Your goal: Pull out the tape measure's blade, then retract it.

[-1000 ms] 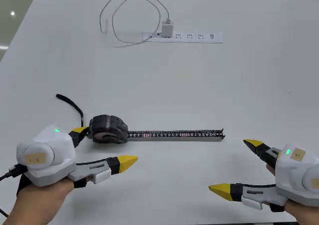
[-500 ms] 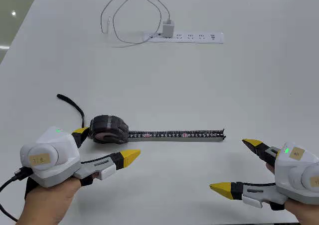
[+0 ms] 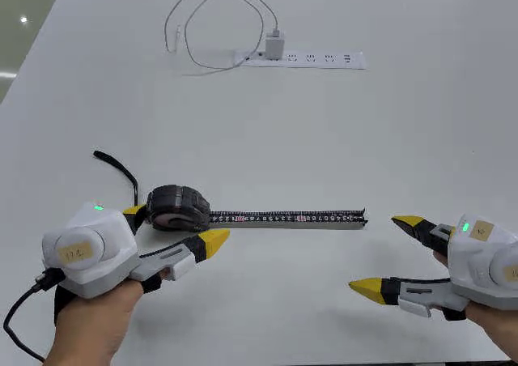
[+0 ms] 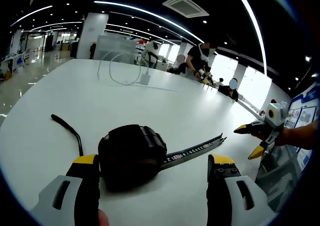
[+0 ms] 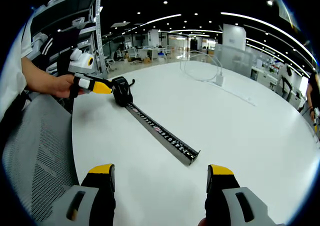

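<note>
At lower left, we find the left gripper [image 3: 172,224] has edged up to straddle the black round tape measure [image 3: 176,207], jaws unclenched. Its ruled blade [image 3: 283,218] lies extended; right gripper [image 3: 384,253] released, so retraction pends.

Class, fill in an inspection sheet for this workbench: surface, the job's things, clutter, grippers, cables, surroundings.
Surface: white table, plain and flat.
Job's things: tape measure resting on the table, its blade pulled out towards the right gripper's side, black strap trailing behind the case.
Clutter: nothing seen.
Grippers: left gripper open, jaws either side of the tape measure; right gripper open, apart from the blade's tip.
Cables: white cable looped from a charger in the power strip at the far side; black lead from the left gripper.
Surroundings: open hall with ceiling lights, people beyond the table, mesh chair.
</note>
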